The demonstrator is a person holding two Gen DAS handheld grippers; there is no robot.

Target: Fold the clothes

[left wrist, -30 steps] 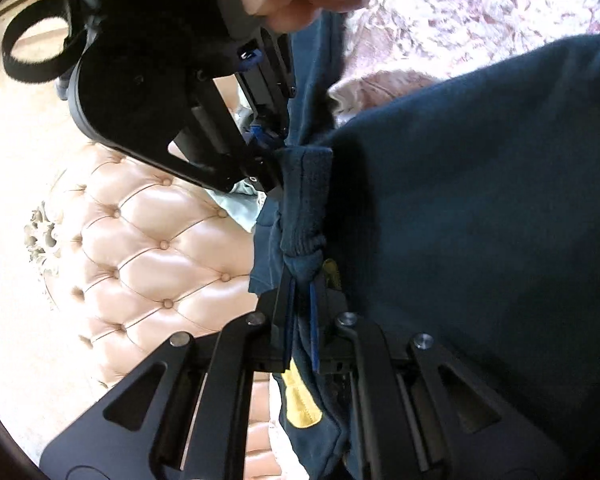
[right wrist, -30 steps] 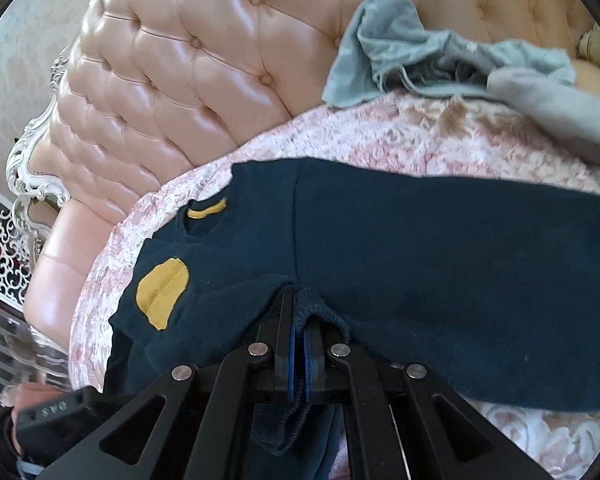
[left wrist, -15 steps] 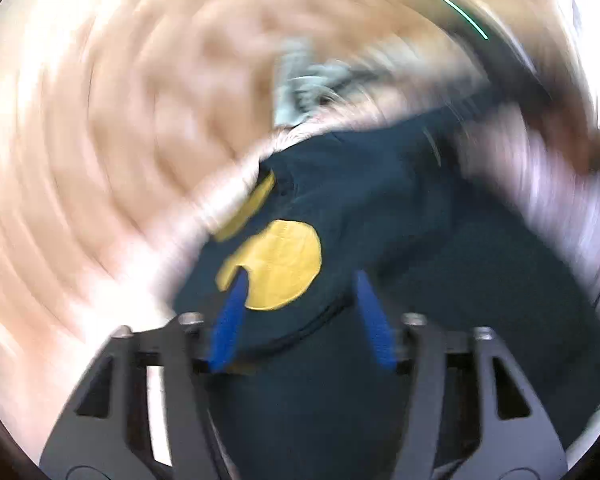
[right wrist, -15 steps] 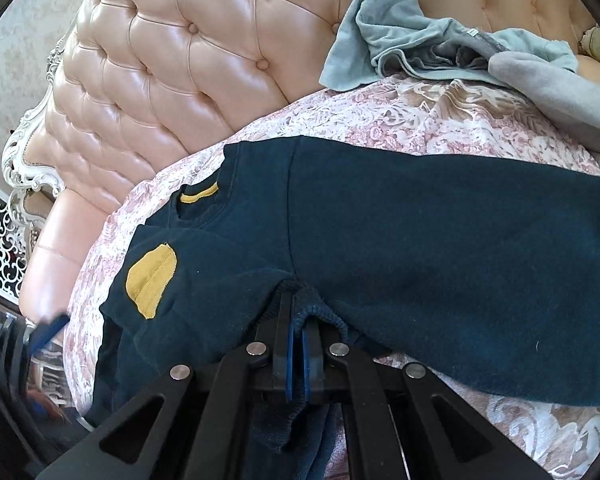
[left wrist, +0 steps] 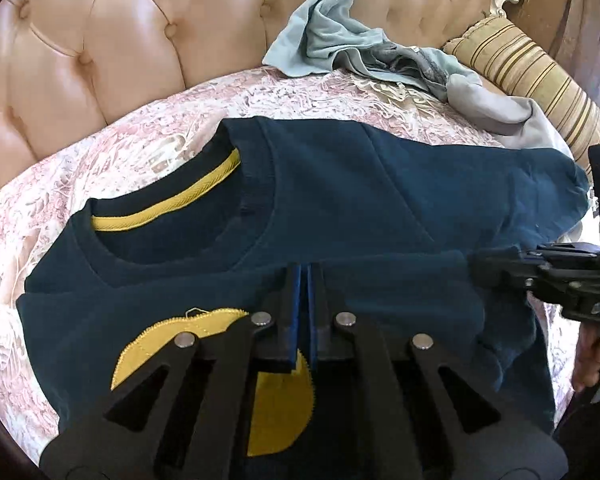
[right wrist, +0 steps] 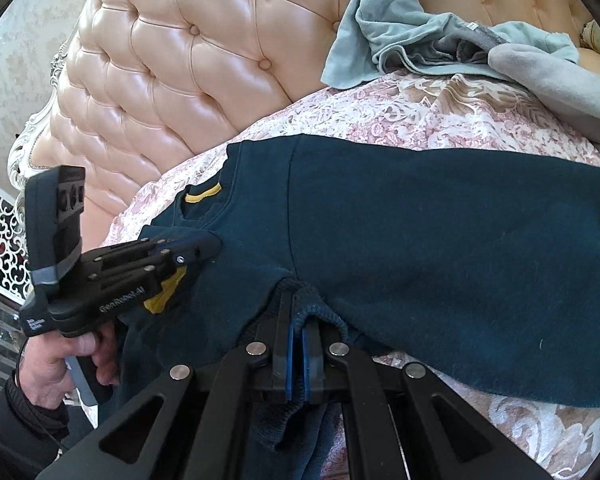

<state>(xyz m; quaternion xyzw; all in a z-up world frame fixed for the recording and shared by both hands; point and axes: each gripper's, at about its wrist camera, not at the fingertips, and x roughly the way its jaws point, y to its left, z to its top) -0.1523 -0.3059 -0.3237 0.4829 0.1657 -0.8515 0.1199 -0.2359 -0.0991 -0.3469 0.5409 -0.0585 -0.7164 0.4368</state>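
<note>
Right gripper (right wrist: 296, 338): my jaws are pinched tight on the ribbed cuff (right wrist: 320, 306) of the navy sweatshirt (right wrist: 440, 264), the knit bunched up over the blue pads
Left gripper (left wrist: 304, 280): jaws closed, tips over the folded sleeve just below the sweatshirt's neckline; I cannot tell from my camera whether any cloth is caught between them. Seen from my right wrist, the tool lies flat across the yellow patch (right wrist: 166, 294), my left hand (right wrist: 60, 364) round the grip
Sweatshirt: spread front-up on the pink patterned bedspread (right wrist: 420, 116), collar with yellow trim (left wrist: 168, 210) toward the tufted headboard (right wrist: 188, 64), one sleeve brought across the chest
Beyond the sweatshirt: a pale blue garment (right wrist: 380, 32) and a grey one (right wrist: 548, 76) heaped against the headboard, a striped bolster (left wrist: 532, 76) beside them
Risk: if I pull the cuff further with the left tips only resting, the sleeve could drag the chest panel and ruck the fold; if the cuff slips from the pads, the sleeve would likely spring back off the body
Change from a second ago: my left gripper then held the cuff in mid-air close to the right; it has since let go, swung over in a blur with jaws apart, and just shut again above the chest. The right has kept its pinch, hardly shifting
</note>
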